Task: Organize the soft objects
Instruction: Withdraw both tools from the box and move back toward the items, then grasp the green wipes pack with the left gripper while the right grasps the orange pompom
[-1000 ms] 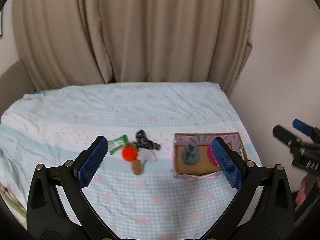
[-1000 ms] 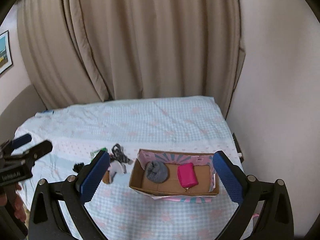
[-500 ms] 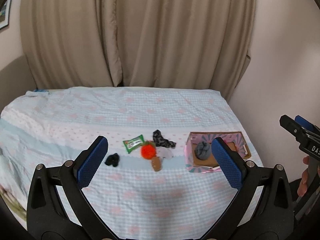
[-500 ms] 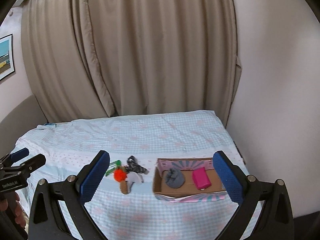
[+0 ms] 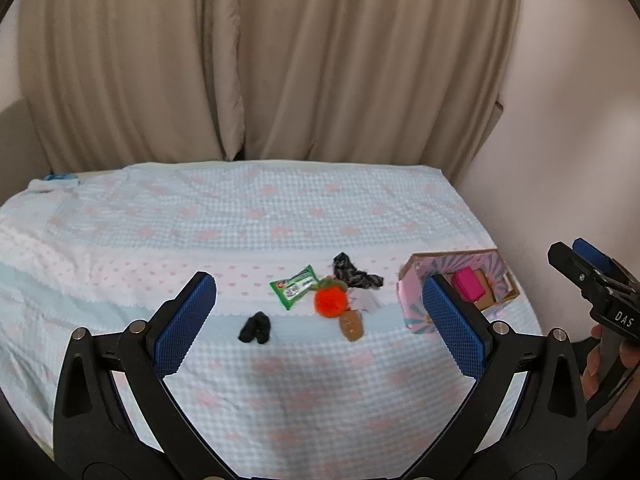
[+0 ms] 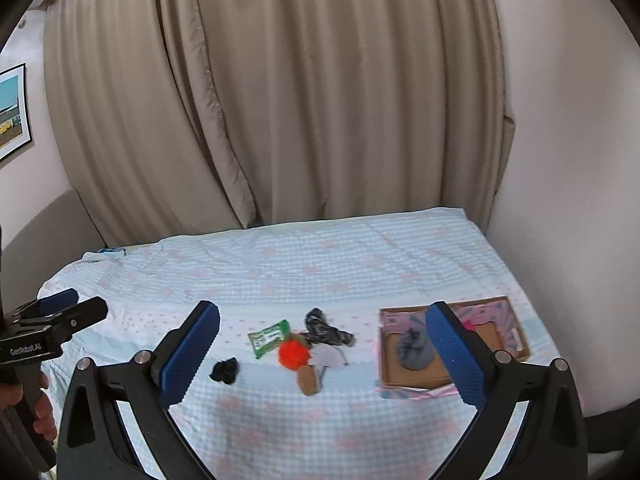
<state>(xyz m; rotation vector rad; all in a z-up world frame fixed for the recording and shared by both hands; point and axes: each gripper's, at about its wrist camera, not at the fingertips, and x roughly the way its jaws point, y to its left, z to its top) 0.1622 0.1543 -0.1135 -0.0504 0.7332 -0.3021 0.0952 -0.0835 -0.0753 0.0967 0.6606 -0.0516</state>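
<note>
Black sock (image 5: pixel 255 328) lies ahead between the left gripper (image 5: pixel 316 324) jaws, nearer its left jaw; both jaws wide, empty; right gripper (image 6: pixel 326 354) likewise.

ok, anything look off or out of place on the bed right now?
Nothing is spilled or damaged. The odd one out is a green printed foil packet among the loose soft items beside the orange fuzzy pompom; it looks like packaging, not fabric. The open cardboard box sits upright near the bed's right edge. Both claws hang open and empty.
</note>
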